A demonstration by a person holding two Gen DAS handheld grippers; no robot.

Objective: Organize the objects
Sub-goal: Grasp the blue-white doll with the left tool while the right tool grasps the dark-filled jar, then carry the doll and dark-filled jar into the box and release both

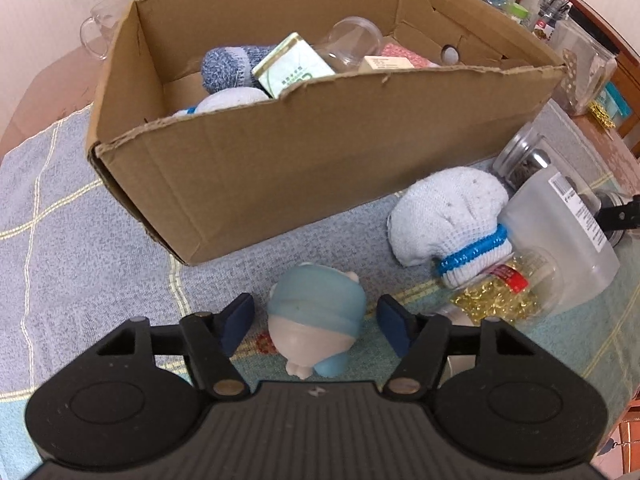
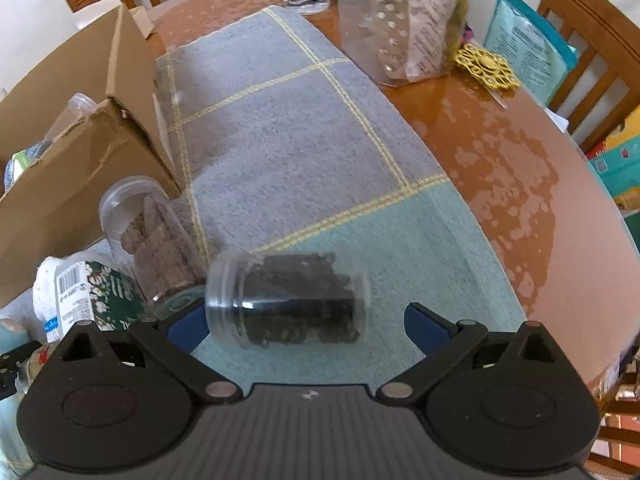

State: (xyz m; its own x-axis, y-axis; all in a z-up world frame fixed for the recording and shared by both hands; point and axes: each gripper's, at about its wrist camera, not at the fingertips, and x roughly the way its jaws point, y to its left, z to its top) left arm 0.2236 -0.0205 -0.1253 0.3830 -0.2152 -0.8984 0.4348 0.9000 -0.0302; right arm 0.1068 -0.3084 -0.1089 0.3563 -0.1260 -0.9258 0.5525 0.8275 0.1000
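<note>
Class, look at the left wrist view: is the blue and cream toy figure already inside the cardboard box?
No: the toy figure lies on the cloth in front of the cardboard box, between the left claw's fingers.

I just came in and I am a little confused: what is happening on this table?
A person is tidying loose things into a cardboard box with two handheld grippers. The left gripper sits around a small blue toy figure, pads not yet touching. The right gripper is open around a jar of dark bits lying on the cloth.
</note>
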